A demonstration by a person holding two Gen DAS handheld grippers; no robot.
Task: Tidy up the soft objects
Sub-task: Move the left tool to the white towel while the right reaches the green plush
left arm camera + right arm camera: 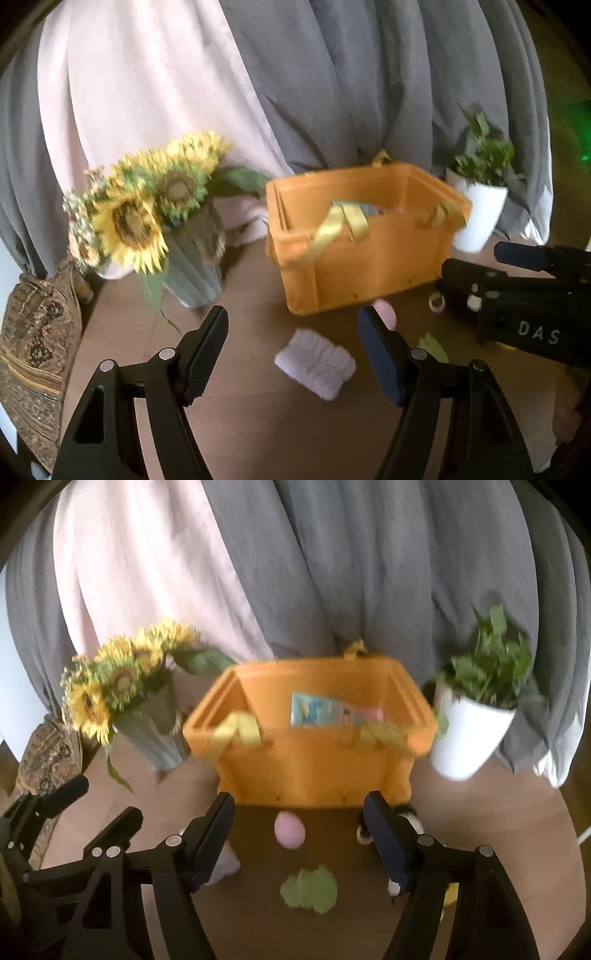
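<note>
An orange bin (354, 258) with yellow ribbon handles stands on the brown table; it also shows in the right wrist view (314, 768), with flat blue and pink items inside (332, 710). My left gripper (291, 332) is open and empty above a fluffy lilac pad (316, 363). A pink egg-shaped soft object (385, 312) peeks beside its right finger. My right gripper (299, 819) is open and empty, with the pink egg (290, 829) and a green soft piece (309, 888) between its fingers on the table. The right gripper also shows in the left wrist view (517, 295).
A grey vase of sunflowers (147, 218) stands left of the bin, a white potted plant (472, 716) right of it. Grey and pink curtains hang behind. A patterned cushion (33, 350) lies at the table's left edge. A small ring (437, 302) lies near the bin.
</note>
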